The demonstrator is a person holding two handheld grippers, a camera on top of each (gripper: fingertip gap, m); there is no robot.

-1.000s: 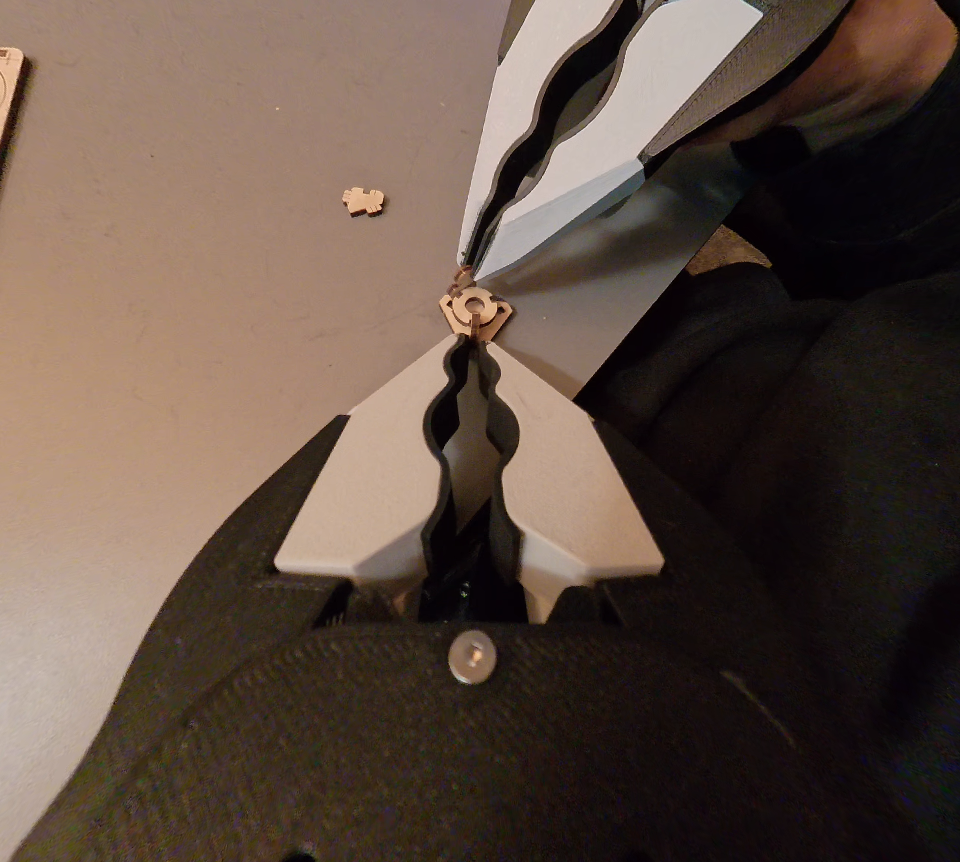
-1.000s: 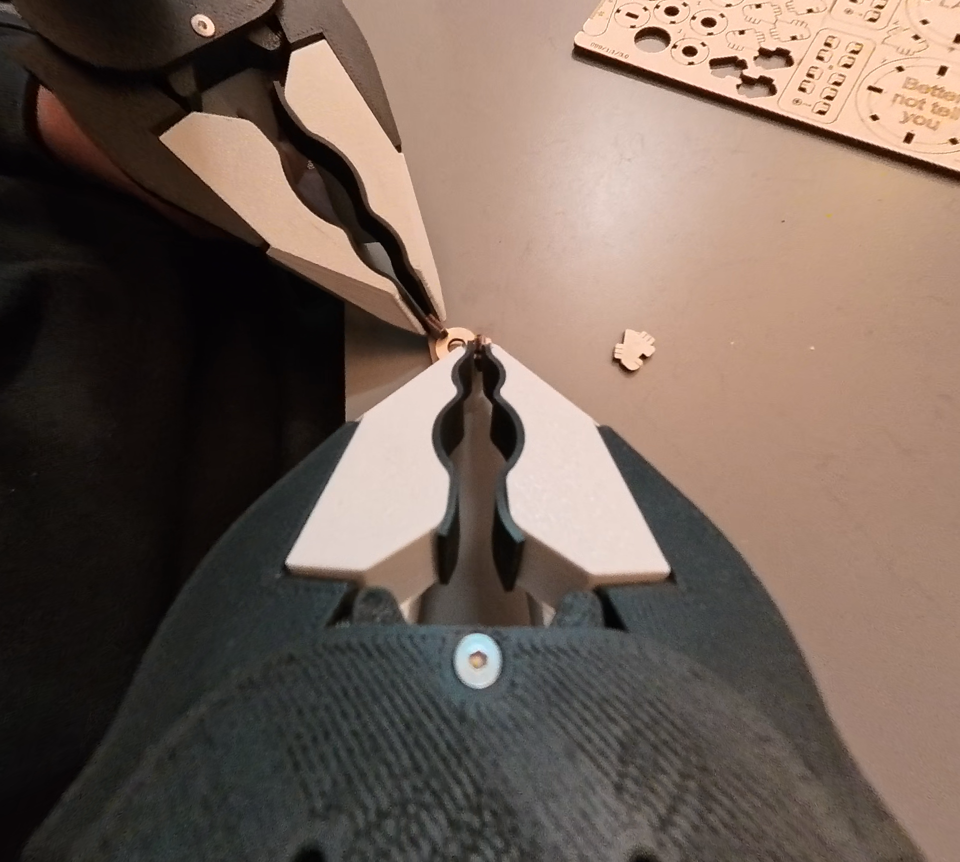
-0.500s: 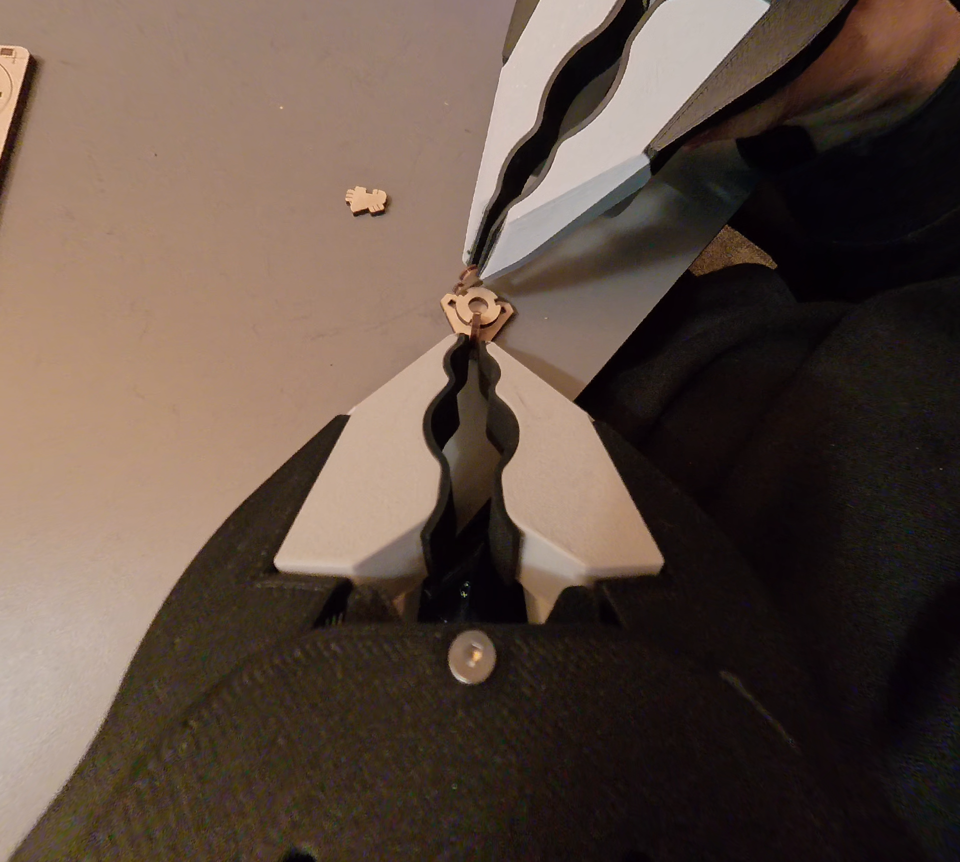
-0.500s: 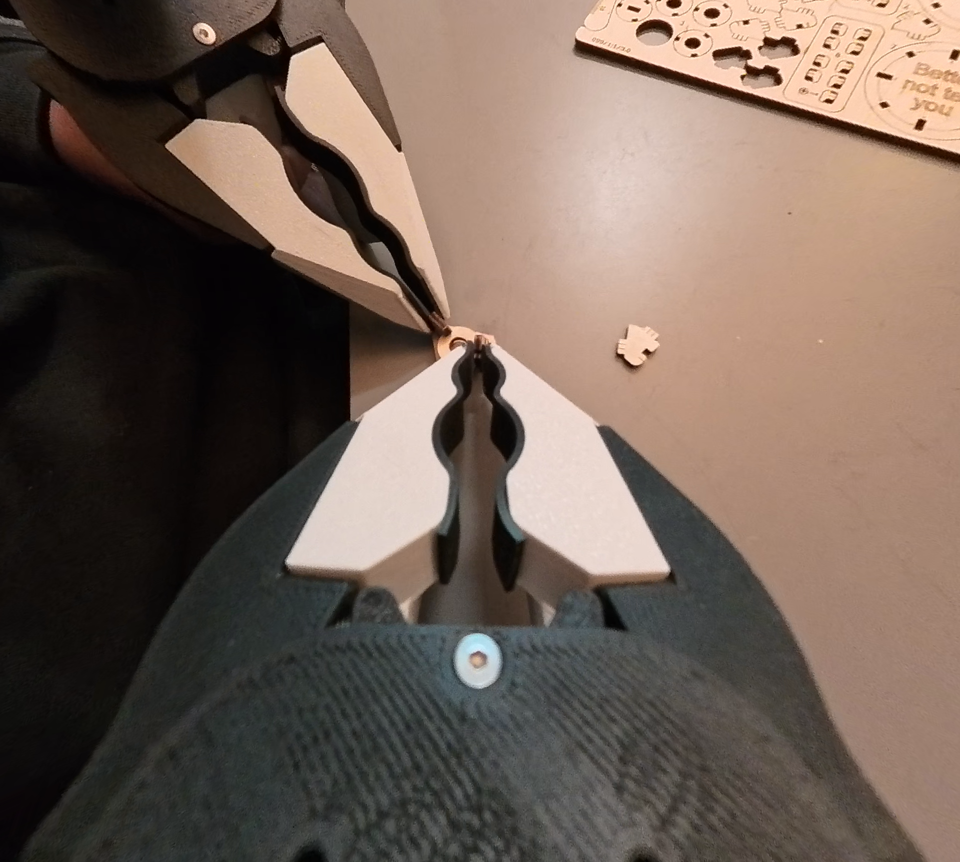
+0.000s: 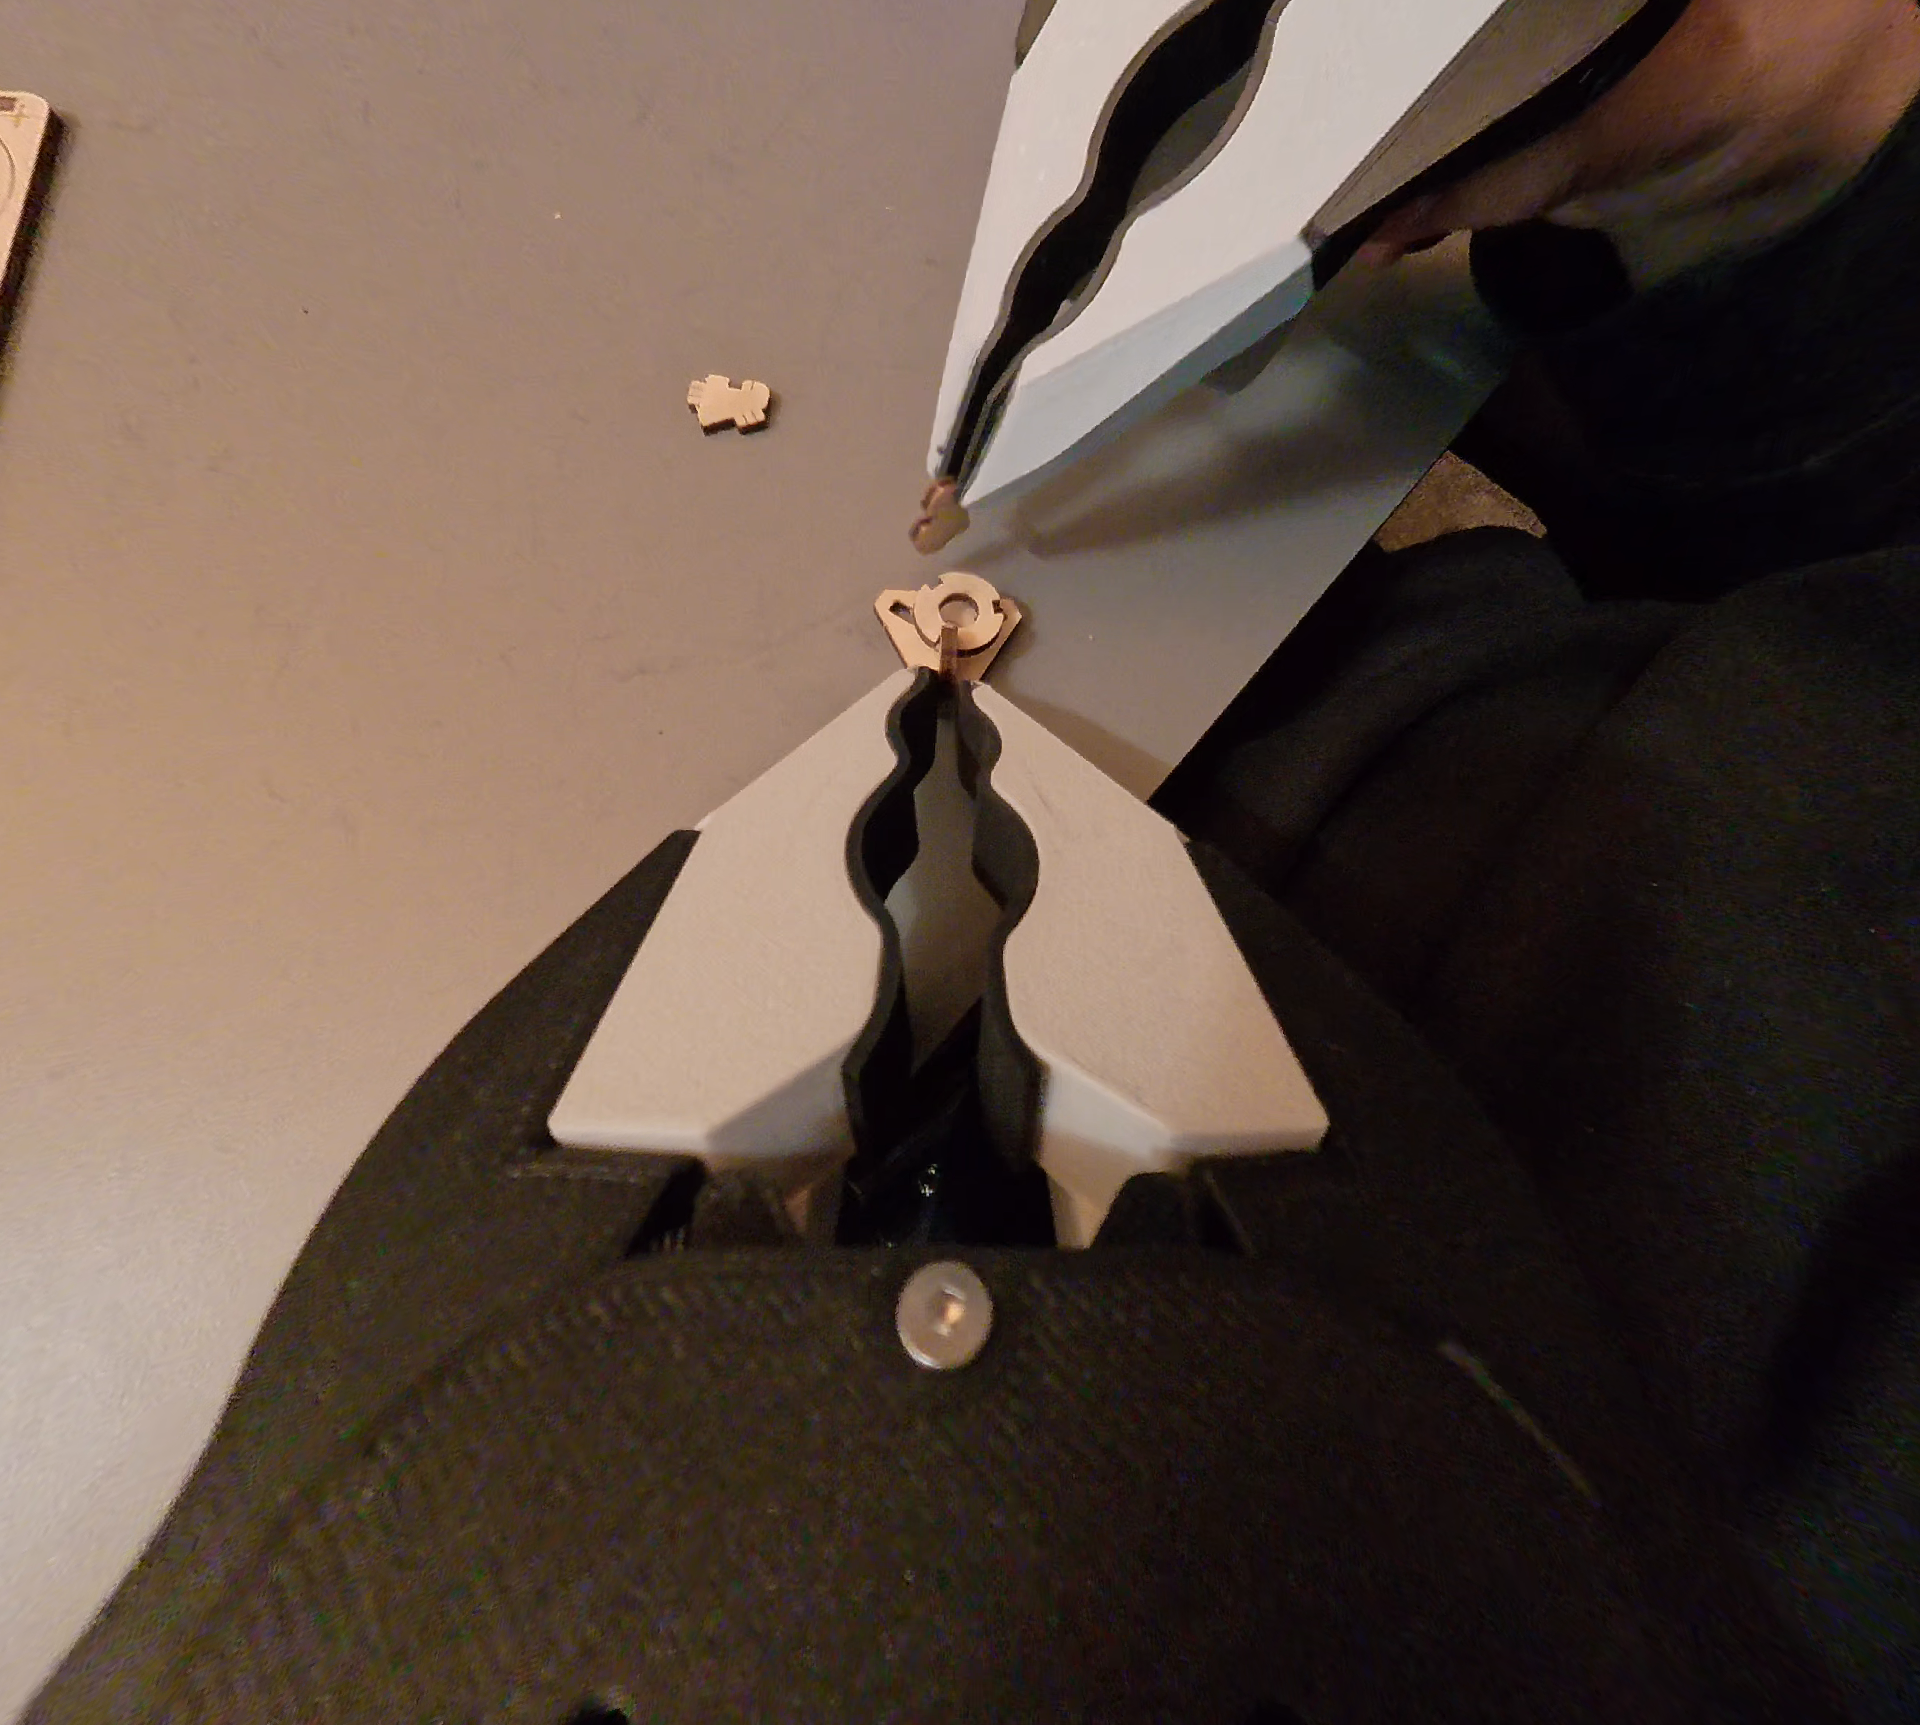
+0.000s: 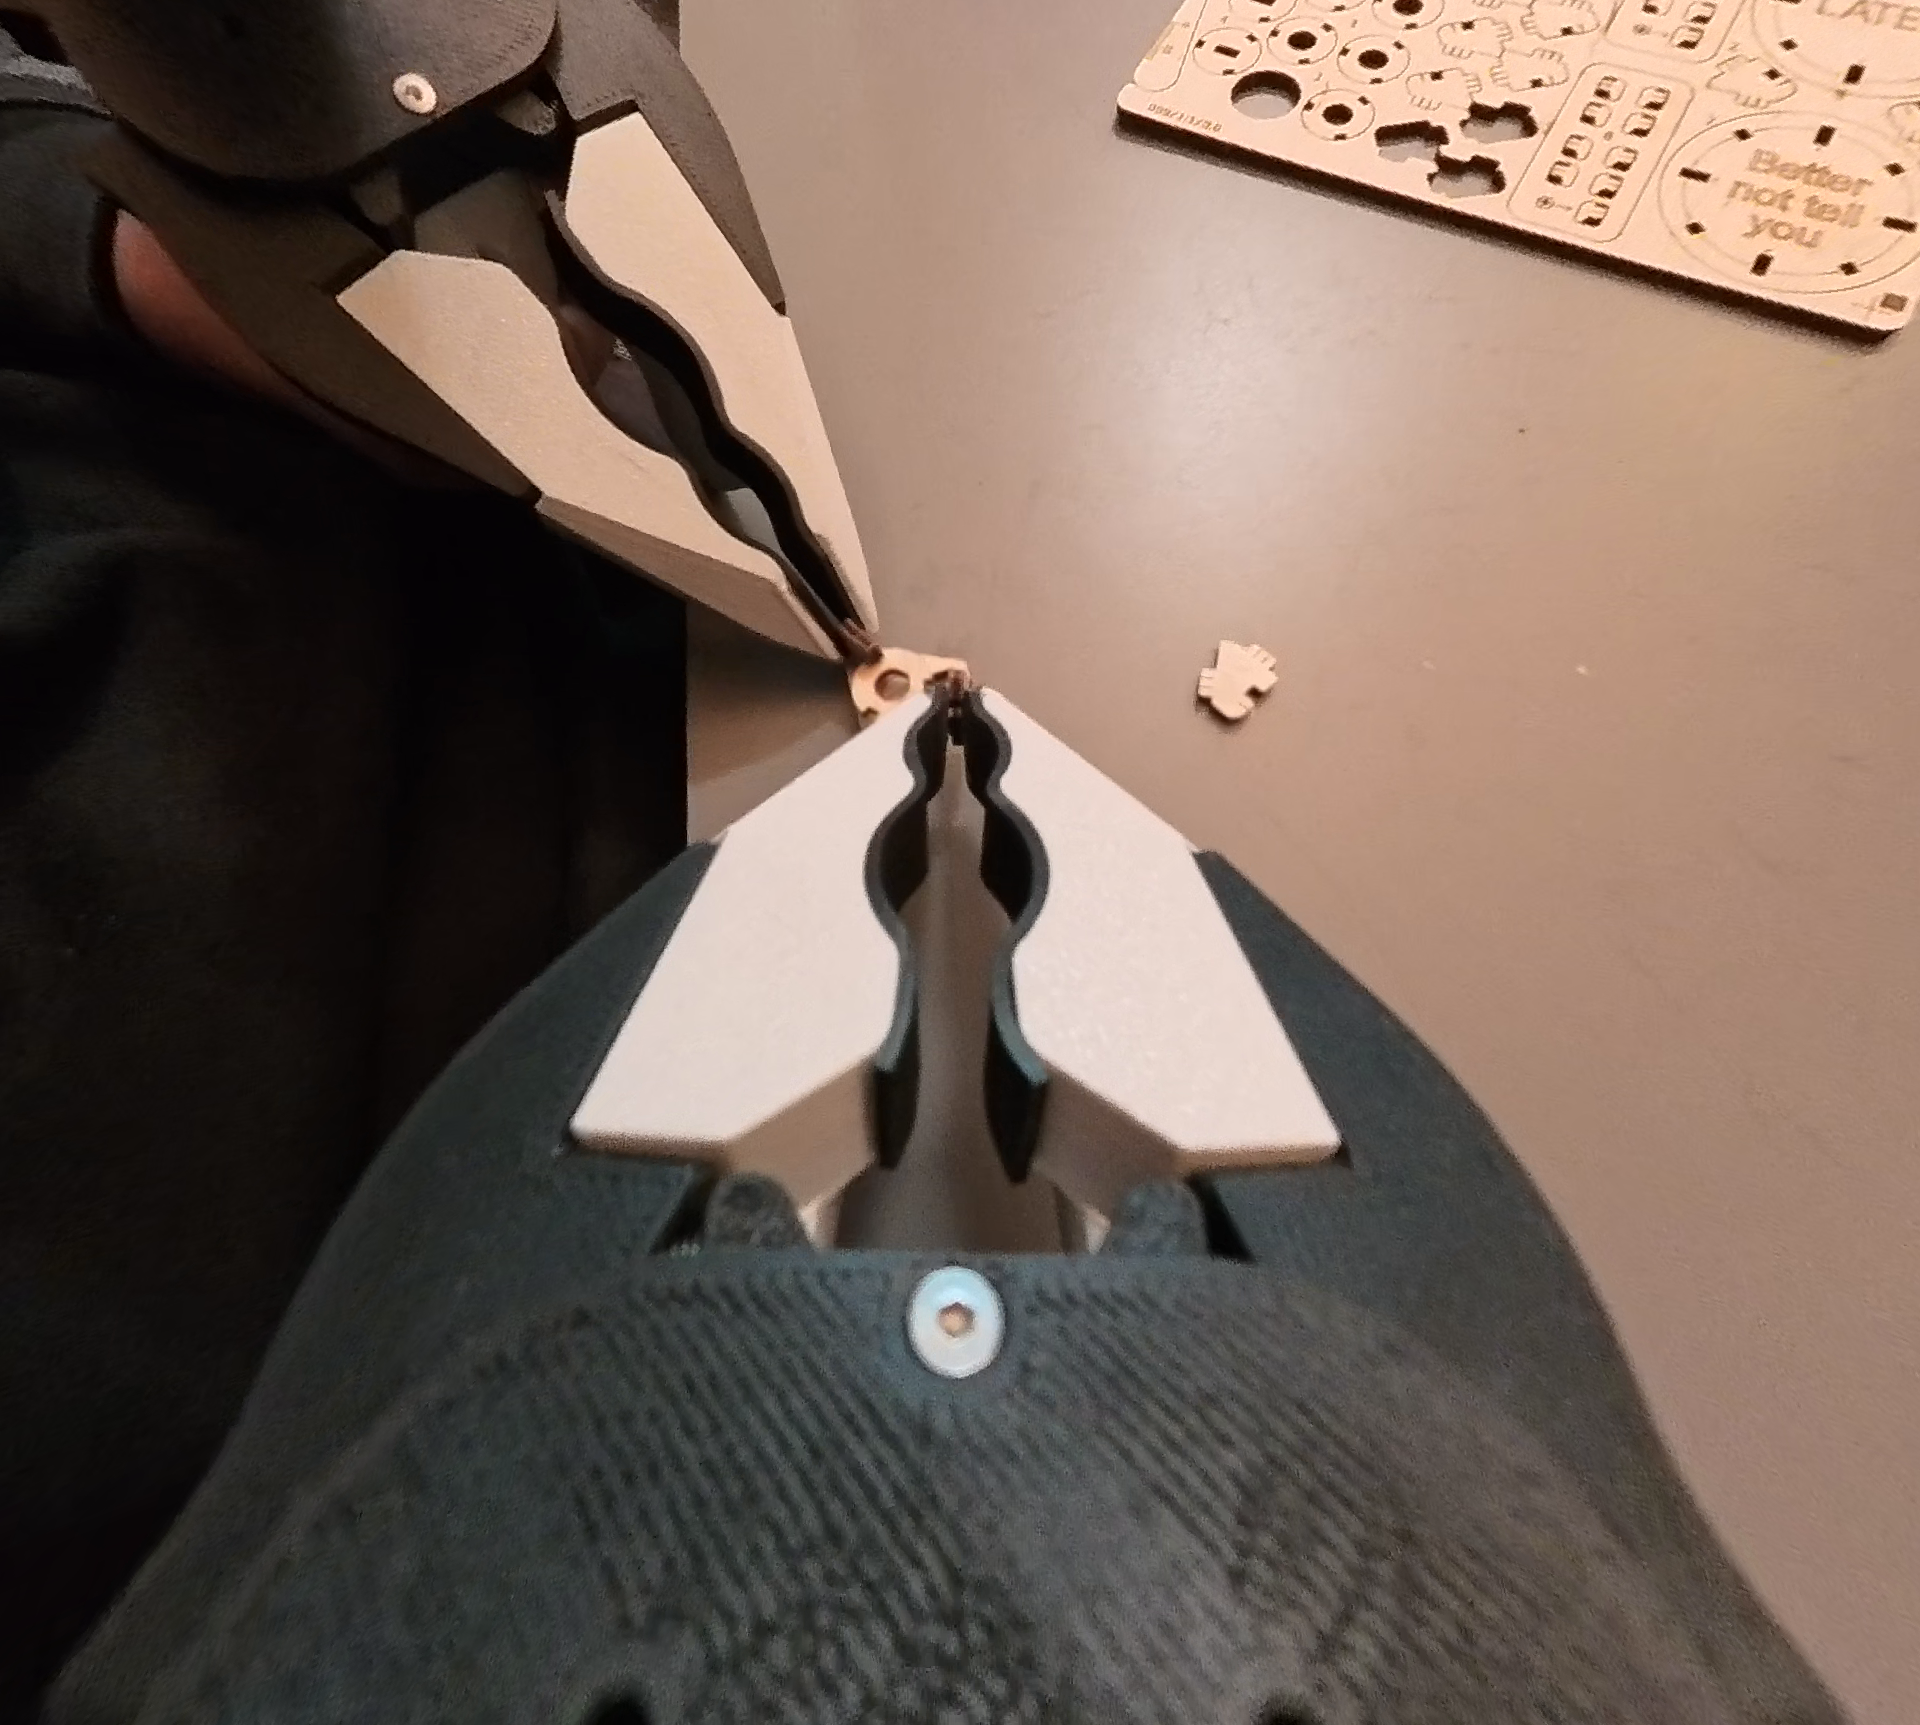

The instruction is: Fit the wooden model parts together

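Grippers tip to tip — left gripper [image 5: 940,683] clamps wooden ring assembly [image 5: 948,621], right gripper [image 6: 954,701] pinches small wooden piece [image 5: 938,515].

Two claws [image 5: 940,683] [image 6: 954,707] — three wooden pieces [image 5: 730,405].

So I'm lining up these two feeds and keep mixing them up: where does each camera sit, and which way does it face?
Left wrist view: on the left gripper, looking along its shut fingers at the wooden ring assembly they pinch; the right gripper, a hand and dark clothing show.
Right wrist view: on the right gripper, which pinches a small wooden piece, facing the laser-cut wooden sheet; the left gripper shows.
Shared: grey table, loose wooden piece, both grippers.
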